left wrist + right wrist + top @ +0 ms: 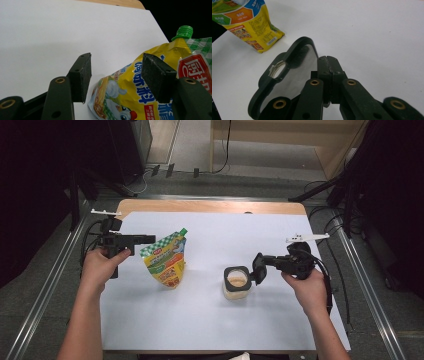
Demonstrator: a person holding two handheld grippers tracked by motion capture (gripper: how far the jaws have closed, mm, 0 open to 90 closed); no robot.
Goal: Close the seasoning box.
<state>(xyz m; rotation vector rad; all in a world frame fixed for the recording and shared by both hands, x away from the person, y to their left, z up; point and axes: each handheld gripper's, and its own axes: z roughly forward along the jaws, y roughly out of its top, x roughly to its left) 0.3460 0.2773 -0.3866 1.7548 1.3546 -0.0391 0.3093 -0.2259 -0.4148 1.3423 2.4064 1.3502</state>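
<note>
My right gripper, pinched shut on the lid, sits just right of the open jar; left gripper hangs open by the pouch.

Overhead plus two close views, shared pouch

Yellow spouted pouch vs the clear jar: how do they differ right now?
The yellow printed pouch with green screw cap is soft, tall and still capped; the small clear square jar with black rim is rigid, squat and open, showing pale contents. The pouch sits between the left gripper's open jaws; the jar's black lid is in the right gripper. Both stand upright on the white sheet.
</note>
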